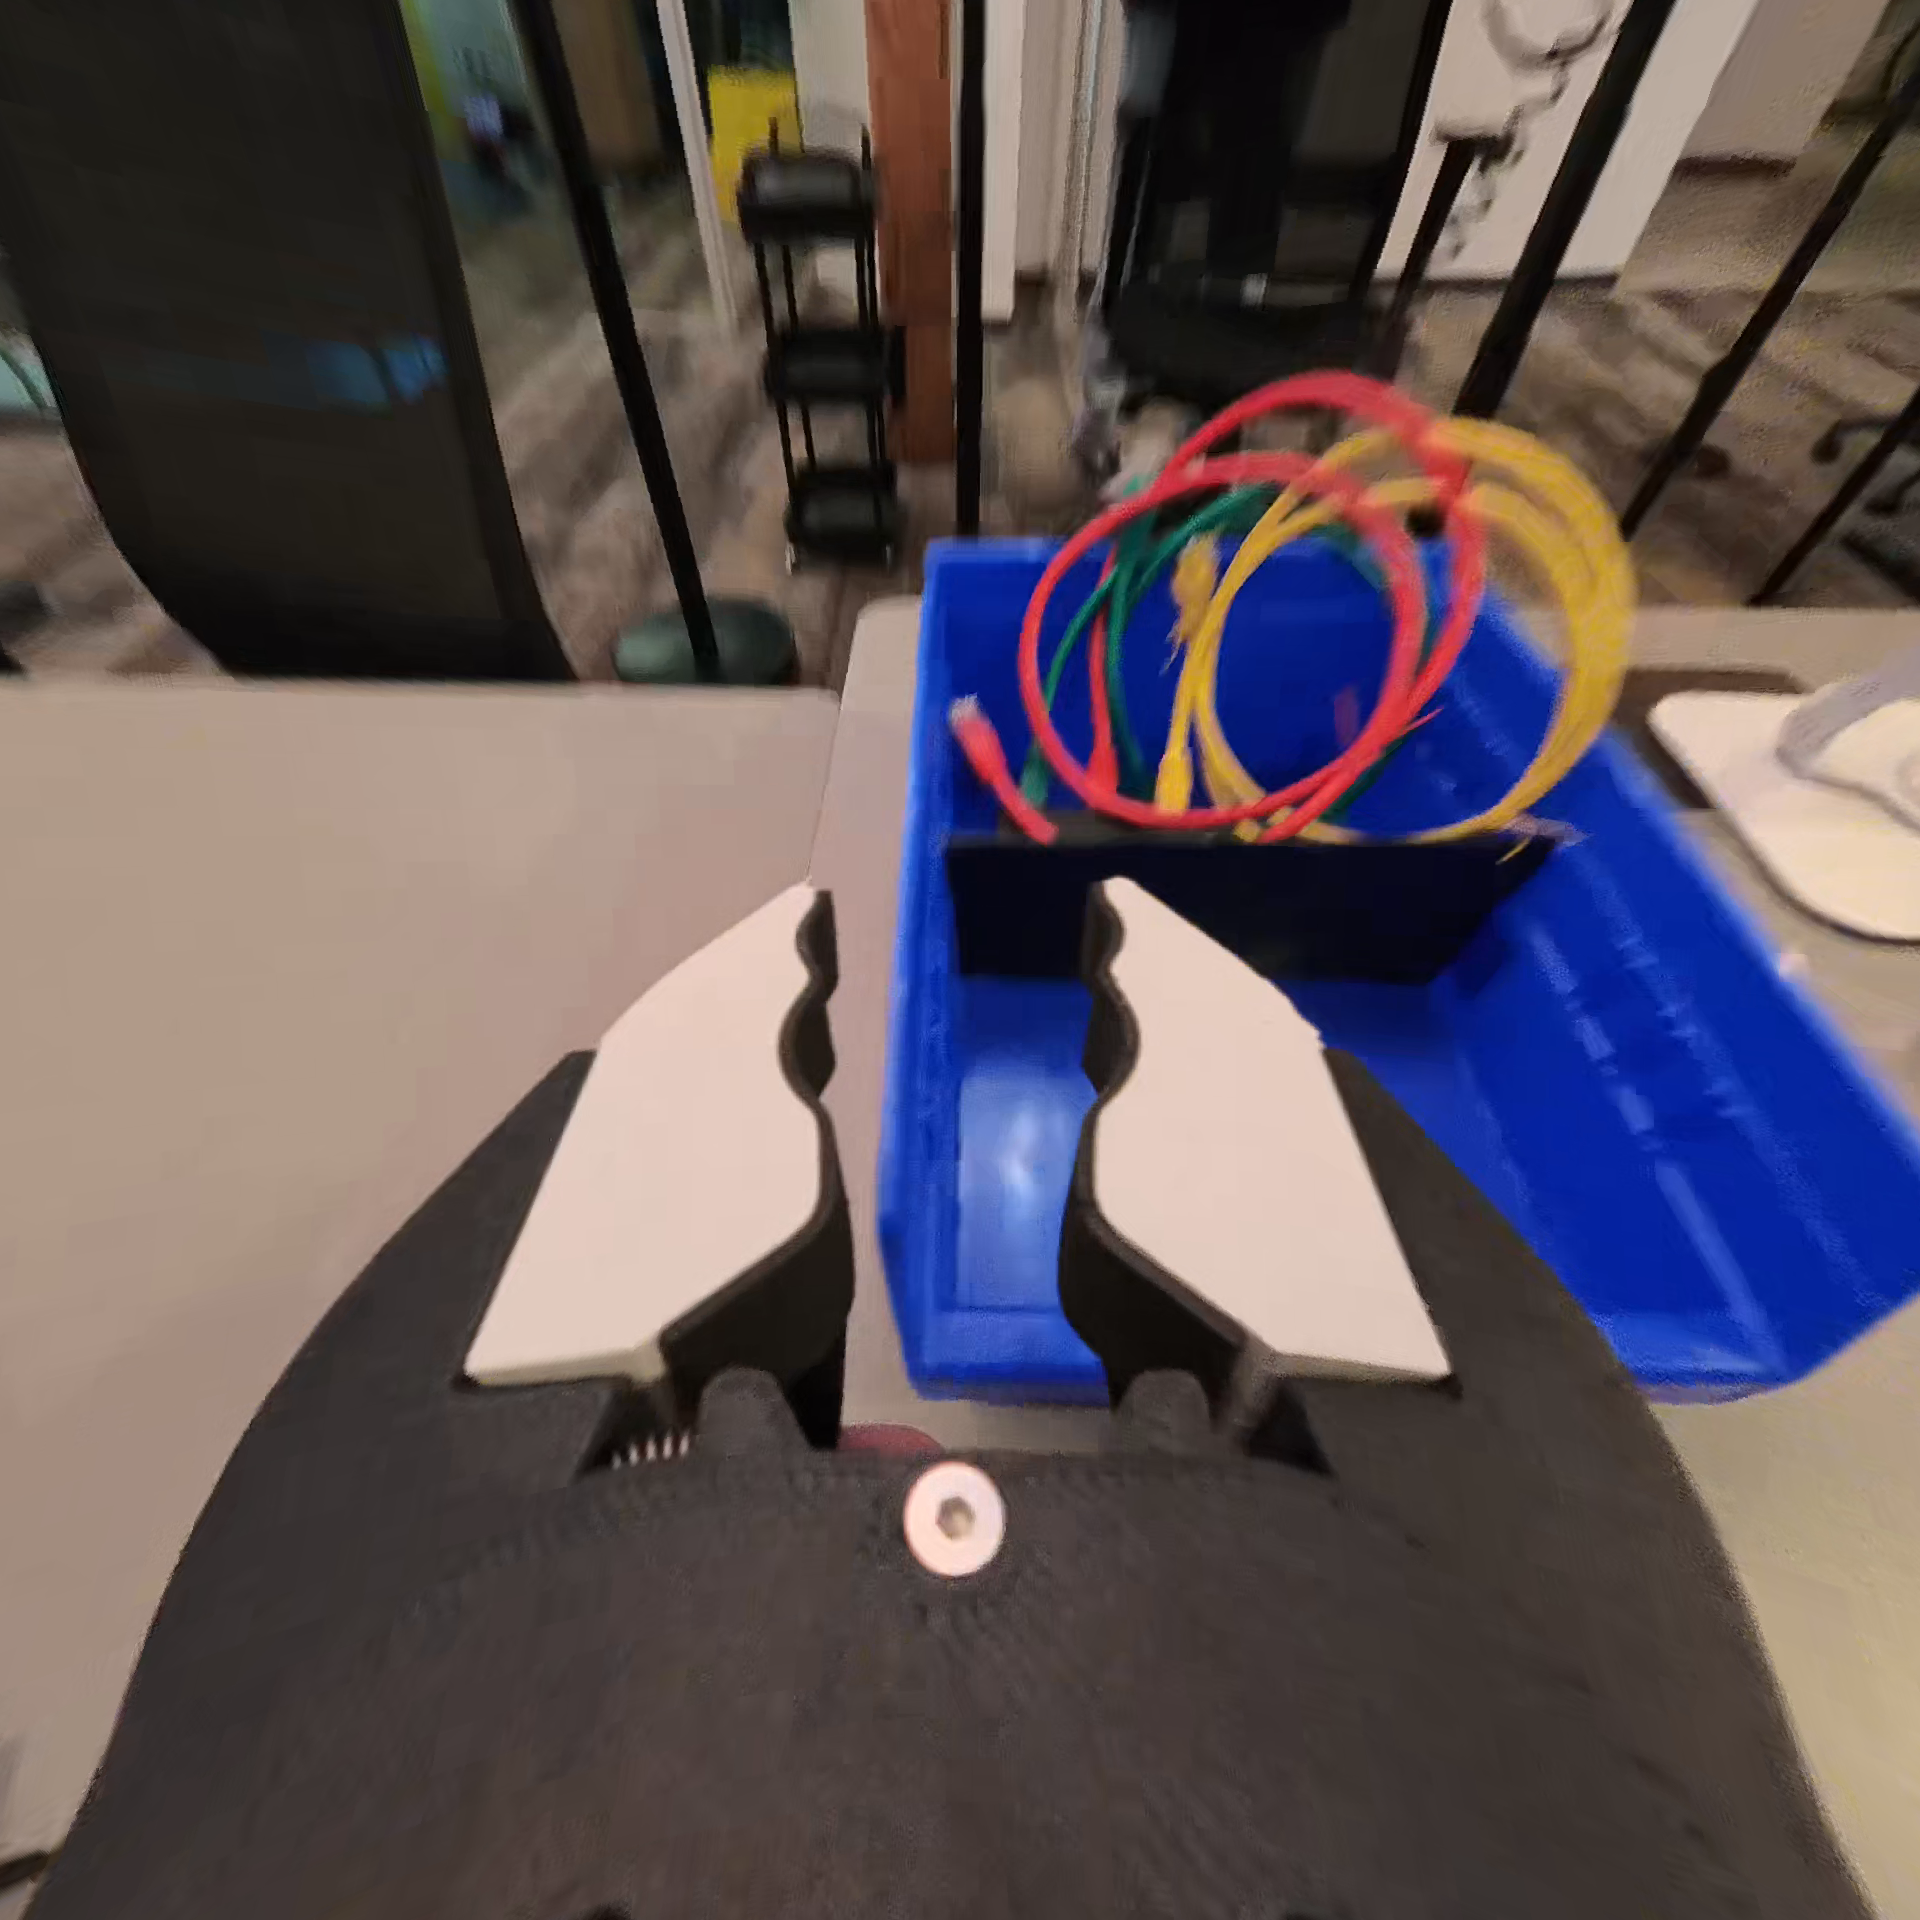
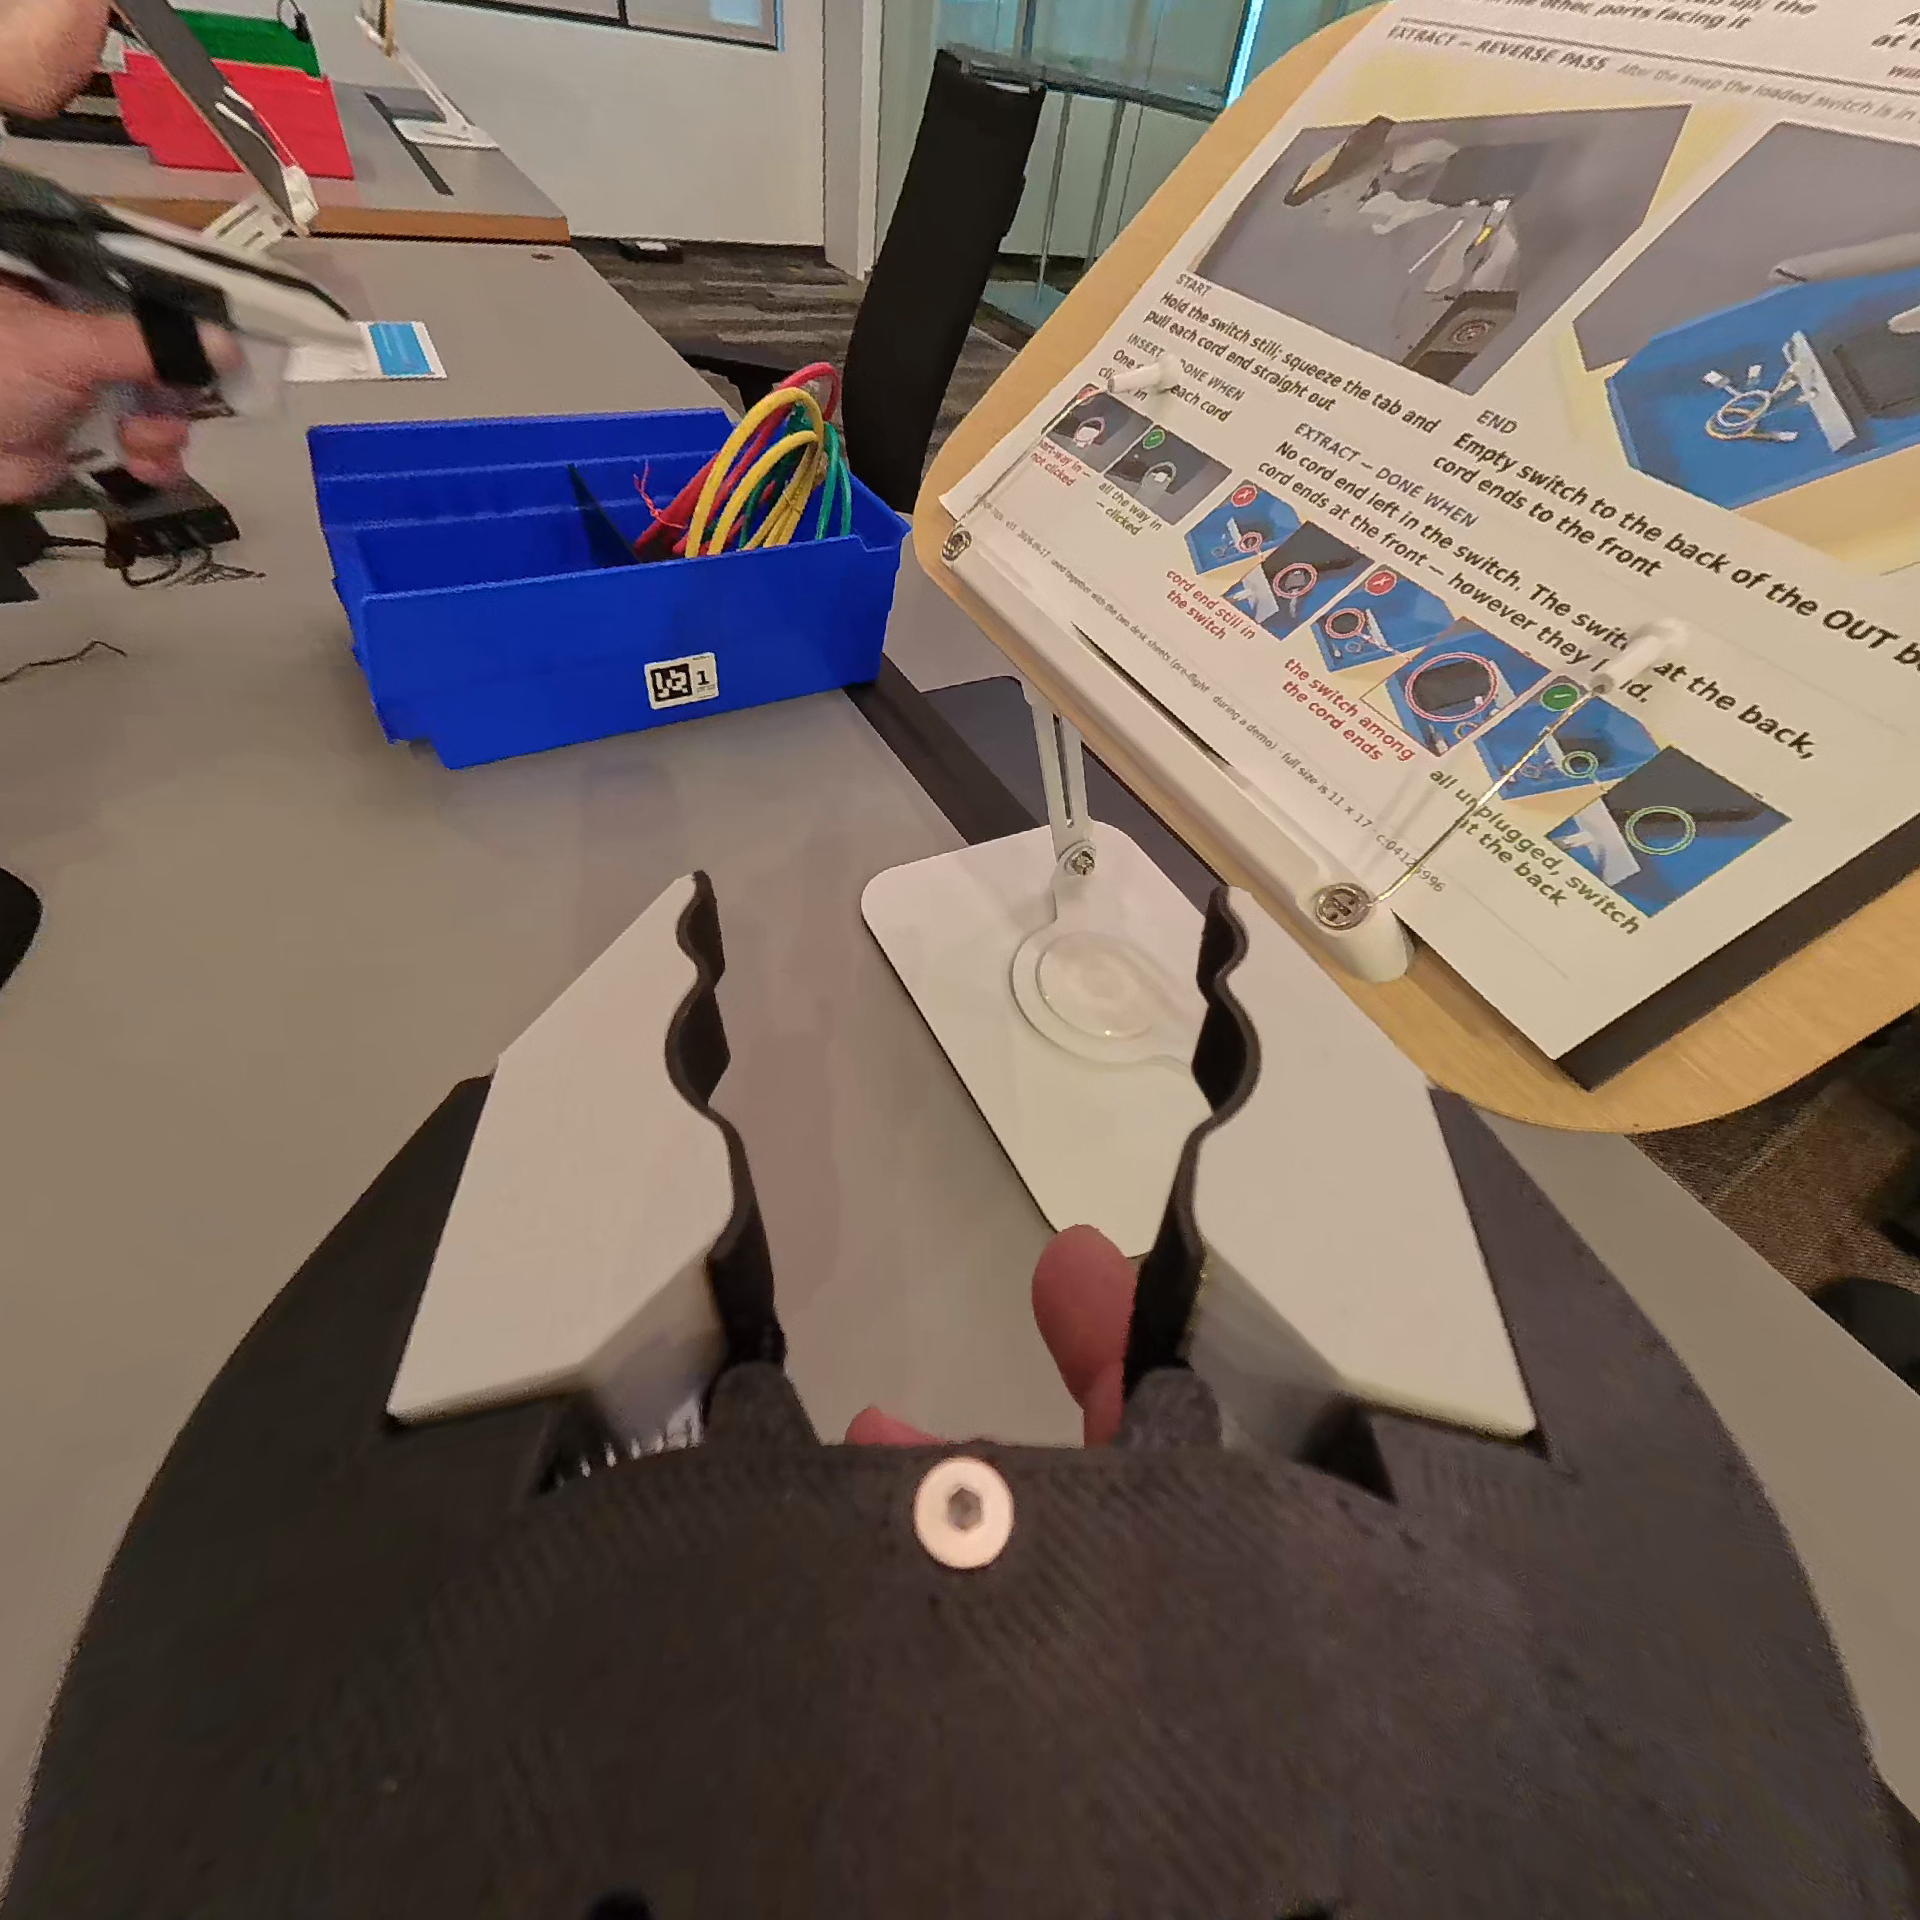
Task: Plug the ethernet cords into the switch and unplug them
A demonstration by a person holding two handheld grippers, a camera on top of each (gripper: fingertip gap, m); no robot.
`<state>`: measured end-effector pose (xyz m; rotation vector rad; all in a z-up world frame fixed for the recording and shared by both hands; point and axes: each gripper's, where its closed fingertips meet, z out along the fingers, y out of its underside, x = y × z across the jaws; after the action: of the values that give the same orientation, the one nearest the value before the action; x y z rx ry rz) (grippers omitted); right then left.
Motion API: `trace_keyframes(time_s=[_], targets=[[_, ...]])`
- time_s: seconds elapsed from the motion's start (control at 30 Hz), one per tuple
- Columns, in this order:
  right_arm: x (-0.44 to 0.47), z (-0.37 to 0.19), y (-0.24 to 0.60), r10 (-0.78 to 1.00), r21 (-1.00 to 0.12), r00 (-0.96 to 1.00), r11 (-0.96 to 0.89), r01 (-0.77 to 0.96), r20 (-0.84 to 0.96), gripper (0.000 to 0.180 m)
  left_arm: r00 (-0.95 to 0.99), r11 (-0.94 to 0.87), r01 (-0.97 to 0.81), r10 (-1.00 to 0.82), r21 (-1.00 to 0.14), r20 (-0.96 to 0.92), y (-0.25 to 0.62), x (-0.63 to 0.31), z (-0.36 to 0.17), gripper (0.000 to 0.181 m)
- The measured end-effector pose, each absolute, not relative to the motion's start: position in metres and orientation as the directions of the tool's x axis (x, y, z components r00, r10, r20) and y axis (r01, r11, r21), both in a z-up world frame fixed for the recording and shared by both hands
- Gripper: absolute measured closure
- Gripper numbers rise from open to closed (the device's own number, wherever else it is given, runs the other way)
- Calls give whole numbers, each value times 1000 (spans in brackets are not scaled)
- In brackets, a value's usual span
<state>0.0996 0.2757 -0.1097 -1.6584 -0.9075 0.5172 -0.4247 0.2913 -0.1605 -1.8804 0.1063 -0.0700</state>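
A blue bin (image 1: 1621,1091) stands on the grey table, split by a black divider (image 1: 1247,914). Red, yellow and green ethernet cords (image 1: 1340,623) lie coiled in its far compartment; the near compartment is bare. My left gripper (image 1: 961,899) is open and empty, just in front of the bin's near end. The right wrist view shows the bin (image 2: 582,613), the cords (image 2: 769,478) and the blurred left gripper (image 2: 312,312) in a hand. My right gripper (image 2: 964,899) is open and empty above the table, well short of the bin. I see no clear switch.
A tilted wooden board with an instruction sheet (image 2: 1455,540) stands on a white stand base (image 2: 997,997) just ahead of the right gripper. A dark object with thin black cords (image 2: 166,520) lies by the hand at left. Red and green bins (image 2: 249,114) sit on a far table. The gap from one gripper's tips to the other's is roughly 55 cm.
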Motion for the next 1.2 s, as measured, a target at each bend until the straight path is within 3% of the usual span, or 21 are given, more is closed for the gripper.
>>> trace_keyframes(time_s=[0.13, 0.3, 0.53, 0.87, 1.0, 1.2], targets=[[96, -118, 280, 778, -945, 614, -90, 315, 130, 84, 965, -104, -169, -222, -980, -142, 282, -342, -82, 122], [89, -129, 282, 773, -938, 616, -83, 337, 153, 82, 845, 182, -182, -474, -966, -248, 270, -177, -11, 127], [88, -131, 285, 764, -948, 629, -80, 308, 140, 83, 680, 293, -54, -690, -955, -249, 272, -9, 2, 134], [120, -63, 290, 749, -964, 634, 24, 265, 192, 81, 686, 320, 19, -693, -947, -220, 286, -13, -4, 138], [144, -53, 295, 738, -988, 663, 40, 146, 128, 83, 704, 324, 39, -680, -945, -204, 292, -25, -2, 138], [141, -49, 292, 752, -990, 647, 51, 133, 125, 80, 702, 320, 22, -680, -947, -213, 295, -26, -9, 138]])
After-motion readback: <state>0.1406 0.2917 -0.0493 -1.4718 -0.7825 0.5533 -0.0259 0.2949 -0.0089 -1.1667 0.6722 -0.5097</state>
